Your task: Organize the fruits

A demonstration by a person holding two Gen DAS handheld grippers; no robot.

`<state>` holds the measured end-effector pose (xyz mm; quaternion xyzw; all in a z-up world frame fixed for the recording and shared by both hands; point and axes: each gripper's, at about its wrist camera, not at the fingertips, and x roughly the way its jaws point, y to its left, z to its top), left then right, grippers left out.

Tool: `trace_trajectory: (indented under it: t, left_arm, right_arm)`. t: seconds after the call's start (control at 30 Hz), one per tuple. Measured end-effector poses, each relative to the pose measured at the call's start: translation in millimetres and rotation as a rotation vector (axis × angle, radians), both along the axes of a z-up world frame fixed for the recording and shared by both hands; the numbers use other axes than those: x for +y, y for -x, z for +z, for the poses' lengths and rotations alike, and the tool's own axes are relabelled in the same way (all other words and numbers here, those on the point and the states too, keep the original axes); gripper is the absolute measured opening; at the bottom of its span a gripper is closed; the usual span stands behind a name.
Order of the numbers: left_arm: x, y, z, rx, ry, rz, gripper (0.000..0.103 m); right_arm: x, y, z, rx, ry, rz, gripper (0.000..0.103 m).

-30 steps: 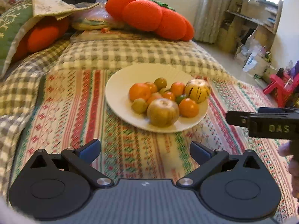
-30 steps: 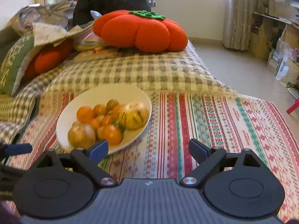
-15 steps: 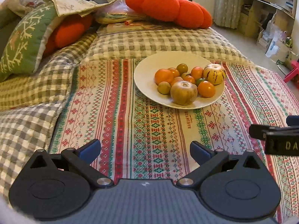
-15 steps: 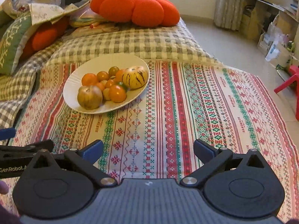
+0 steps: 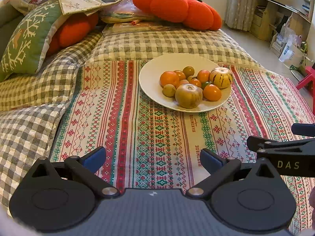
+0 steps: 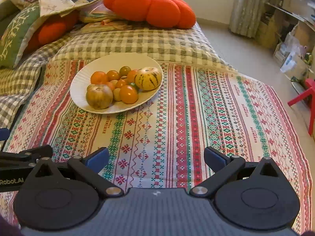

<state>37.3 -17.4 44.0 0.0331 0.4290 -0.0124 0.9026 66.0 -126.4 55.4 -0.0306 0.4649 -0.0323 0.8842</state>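
A white plate (image 5: 151, 72) (image 6: 82, 78) sits on the striped embroidered cloth (image 5: 153, 137) (image 6: 196, 118) and holds a heap of fruit. In the heap are a brown-green round fruit (image 5: 188, 96) (image 6: 99, 96), a yellow striped melon (image 5: 220, 77) (image 6: 149, 78) and several small orange and green tomatoes (image 5: 211, 92) (image 6: 128, 94). My left gripper (image 5: 152, 158) is open and empty, well short of the plate. My right gripper (image 6: 156, 158) is open and empty too, short of the plate and to its right.
Behind the plate lies a checked quilt (image 5: 167, 43) with a big orange pumpkin cushion (image 5: 177, 7) (image 6: 149, 7) and a green cushion (image 5: 25, 43) at the left. The bed's right edge drops to the floor, where a red stool (image 6: 307, 96) and shelves (image 5: 285, 15) stand.
Both grippers have pulled back from the plate and tilted downward, so the plate looks smaller and farther, with more striped cloth in front. The right gripper's jaws spread slightly wider.
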Motion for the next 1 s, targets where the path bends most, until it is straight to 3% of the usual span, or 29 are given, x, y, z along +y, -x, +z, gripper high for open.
trace_trajectory:
  t: [1.0]
  left_arm:
    - [-0.2, 0.0, -2.1, 0.017, 0.008, 0.004, 0.09]
  right_arm:
    - [1.6, 0.2, -2.2, 0.001, 0.008, -0.003, 0.103]
